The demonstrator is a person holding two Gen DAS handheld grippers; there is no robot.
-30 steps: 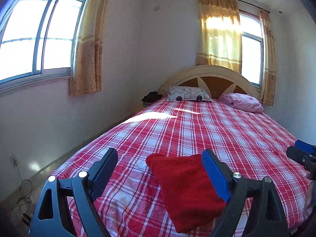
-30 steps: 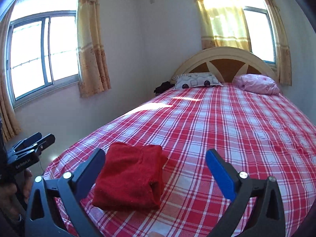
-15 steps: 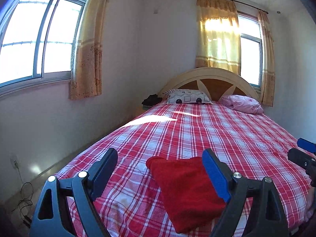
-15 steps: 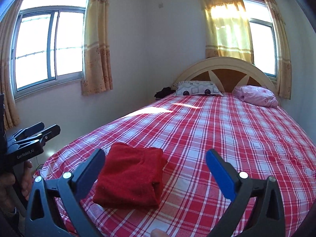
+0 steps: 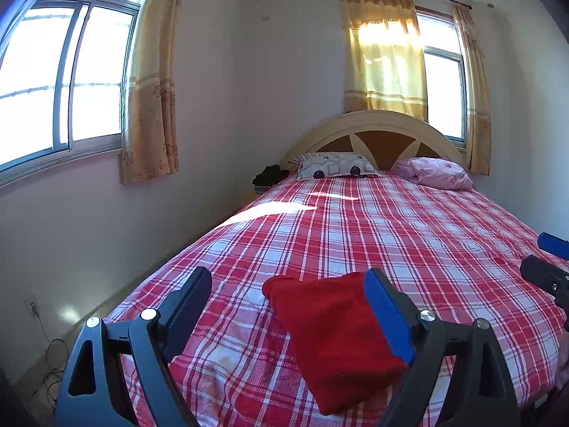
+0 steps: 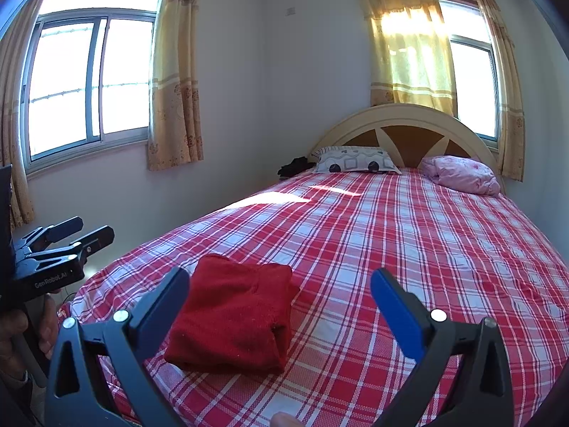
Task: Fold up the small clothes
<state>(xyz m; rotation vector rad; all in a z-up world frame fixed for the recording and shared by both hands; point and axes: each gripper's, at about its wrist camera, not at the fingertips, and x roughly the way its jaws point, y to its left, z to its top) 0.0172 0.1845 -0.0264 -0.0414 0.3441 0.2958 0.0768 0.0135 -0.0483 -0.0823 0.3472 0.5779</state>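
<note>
The red garment [image 6: 234, 313] lay folded into a compact bundle on the plaid bed [image 6: 409, 249], near the foot end, well apart from the patterned pillow [image 6: 355, 159] at the headboard. It looked finished, which would explain why nothing held it. The left claw [image 5: 288, 299] and right claw [image 6: 281, 291] both hung above the bed with jaws spread wide and empty. No containers showed anywhere.
</note>
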